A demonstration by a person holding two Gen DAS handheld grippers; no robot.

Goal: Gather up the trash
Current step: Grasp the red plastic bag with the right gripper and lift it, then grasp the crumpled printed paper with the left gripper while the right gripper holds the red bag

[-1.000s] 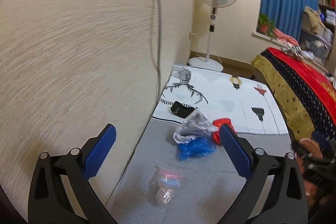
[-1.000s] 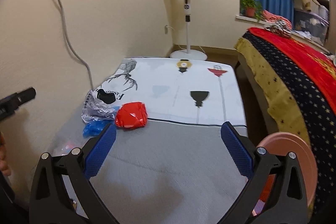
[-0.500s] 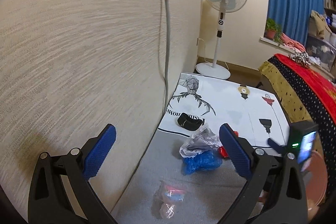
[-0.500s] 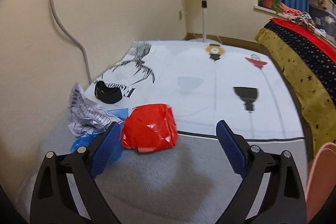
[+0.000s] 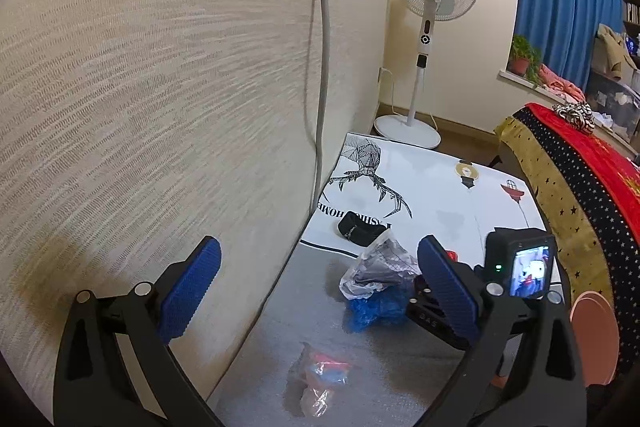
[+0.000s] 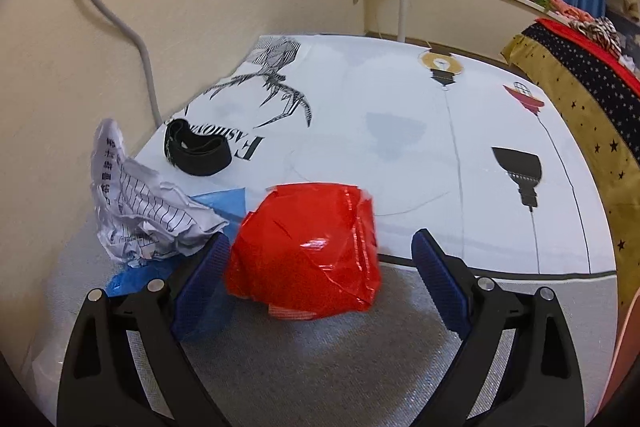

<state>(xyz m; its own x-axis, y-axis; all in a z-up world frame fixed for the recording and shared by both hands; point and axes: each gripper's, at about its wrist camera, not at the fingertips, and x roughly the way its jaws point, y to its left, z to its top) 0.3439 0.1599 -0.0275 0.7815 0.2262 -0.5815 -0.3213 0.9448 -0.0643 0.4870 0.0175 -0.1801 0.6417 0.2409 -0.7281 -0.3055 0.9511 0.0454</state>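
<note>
Here, right gripper (image 6: 320, 267): jaws wide, straddling the red plastic bag (image 6: 306, 253), pads not pressing.
Left gripper (image 5: 320, 291): agape, empty, beside the wall (image 5: 160, 87).
Crumpled paper (image 6: 136, 211): touching blue bag (image 6: 132, 277).

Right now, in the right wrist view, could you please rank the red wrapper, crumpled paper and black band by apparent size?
1. red wrapper, though it lies nearest the camera
2. crumpled paper
3. black band, lying farther back, so its true size is unsure

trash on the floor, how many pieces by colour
red: 1, red wrapper
blue: 1, blue plastic
white printed: 1, crumpled paper
clear: 1, clear bag
total: 4
</note>
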